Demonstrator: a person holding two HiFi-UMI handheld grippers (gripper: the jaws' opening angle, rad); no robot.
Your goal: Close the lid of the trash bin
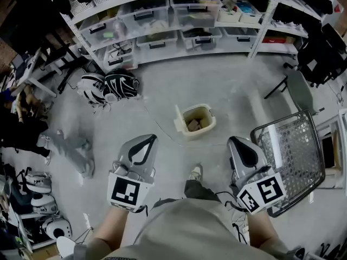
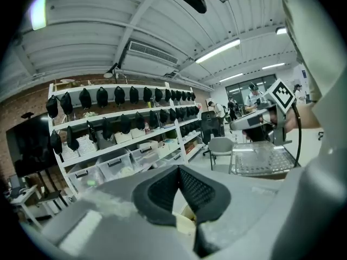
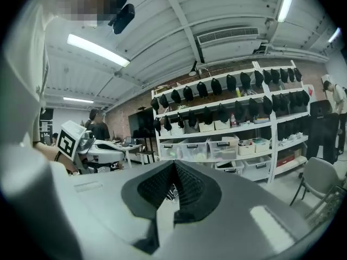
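Observation:
A small cream trash bin (image 1: 197, 121) stands on the grey floor ahead of me, its lid (image 1: 178, 120) swung open and hanging at its left side; some rubbish shows inside. My left gripper (image 1: 143, 144) is held in the air below and to the left of the bin, shut on nothing. My right gripper (image 1: 242, 147) hangs below and to the right of it, also shut and empty. In the left gripper view the jaws (image 2: 178, 169) meet at the tip, with a cream bit of the bin (image 2: 185, 222) showing beneath. In the right gripper view the jaws (image 3: 174, 164) are together too.
White shelving (image 1: 179, 31) with plastic boxes runs along the back. Helmets (image 1: 111, 86) lie on the floor at the left. At the right stand a wire mesh rack (image 1: 293, 148) and a grey chair (image 1: 300, 90). My shoe (image 1: 195, 172) is just short of the bin.

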